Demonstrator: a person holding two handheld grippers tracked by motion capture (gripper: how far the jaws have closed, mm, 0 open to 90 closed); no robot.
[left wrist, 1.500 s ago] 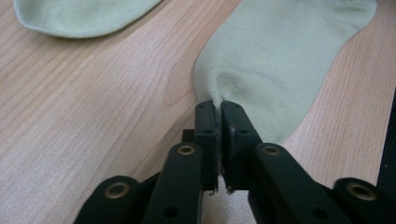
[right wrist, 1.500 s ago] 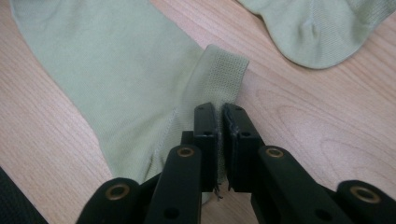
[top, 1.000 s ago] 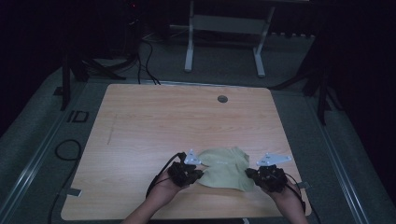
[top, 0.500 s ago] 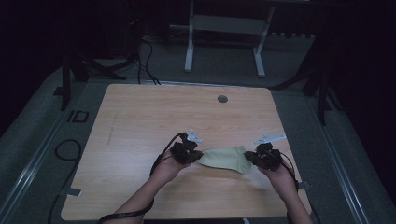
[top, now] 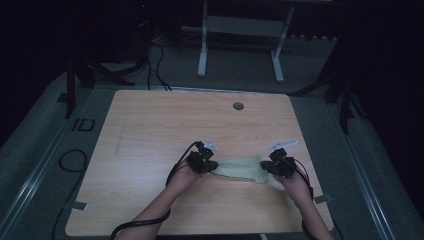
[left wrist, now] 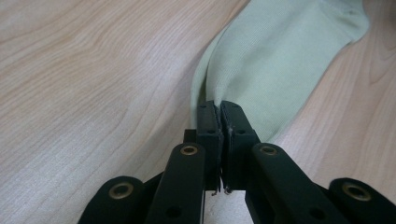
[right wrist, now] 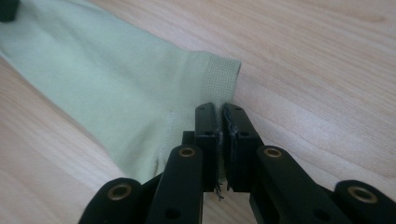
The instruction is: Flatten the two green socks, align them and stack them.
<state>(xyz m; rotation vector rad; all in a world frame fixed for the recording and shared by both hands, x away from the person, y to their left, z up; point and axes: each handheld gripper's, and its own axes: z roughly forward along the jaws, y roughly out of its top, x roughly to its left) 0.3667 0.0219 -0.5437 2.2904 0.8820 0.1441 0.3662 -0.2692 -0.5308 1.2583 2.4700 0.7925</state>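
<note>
Here you have a pale green cloth (top: 241, 168) stretched between your two tools on the near half of the light wood-grain bench (top: 165, 125). Your left hand-held gripper (top: 204, 163) is clamped tight on one end, where the soft knit bunches into a fold right at the black jaws, as the left gripper view (left wrist: 280, 56) makes plain. Your right hand-held gripper (top: 278, 165) is pinched onto the other end, just beside a ribbed band and a stitched seam that you see in the right gripper view (right wrist: 107, 79). The cloth lies as a long, narrow, smooth strip, flat on the bench between the two grips. A small round grommet (top: 238, 106) sits in the bench near its far edge, well apart from the cloth
</note>
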